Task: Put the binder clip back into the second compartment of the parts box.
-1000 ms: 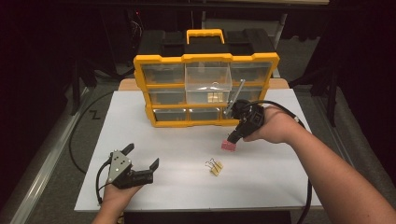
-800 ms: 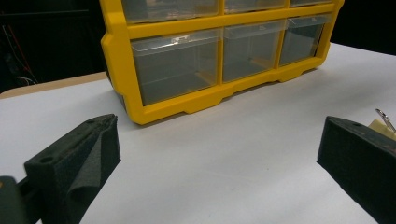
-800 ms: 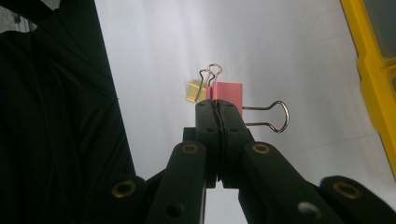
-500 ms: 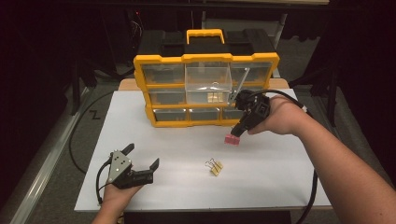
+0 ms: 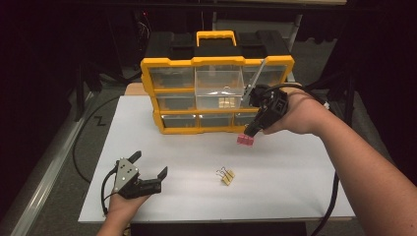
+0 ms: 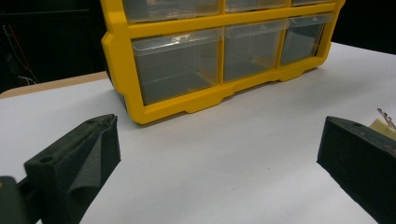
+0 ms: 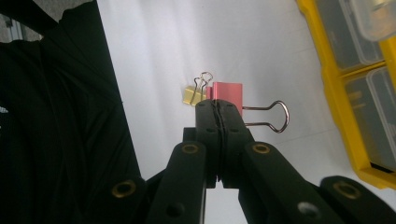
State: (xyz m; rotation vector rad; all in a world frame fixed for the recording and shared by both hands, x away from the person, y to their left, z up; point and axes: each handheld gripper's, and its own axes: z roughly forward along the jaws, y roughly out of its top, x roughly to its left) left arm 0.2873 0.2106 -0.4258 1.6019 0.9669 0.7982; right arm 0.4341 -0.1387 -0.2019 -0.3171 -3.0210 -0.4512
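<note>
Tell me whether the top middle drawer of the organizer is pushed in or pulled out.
Pulled out: the clear drawer juts forward of the yellow organizer frame, unlike its neighbours.

High view looks down over white table [image 5: 295, 196], gripper views close, low, sharing yellow organizer [image 5: 216, 93].

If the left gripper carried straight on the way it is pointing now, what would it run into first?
Most likely the yellow drawer cabinet. The left gripper rests open and low over the white table, and that bare surface stretches ahead to the cabinet's bottom row of clear drawers. The yellow clip lies off to one side, though depth is hard to judge.
</note>
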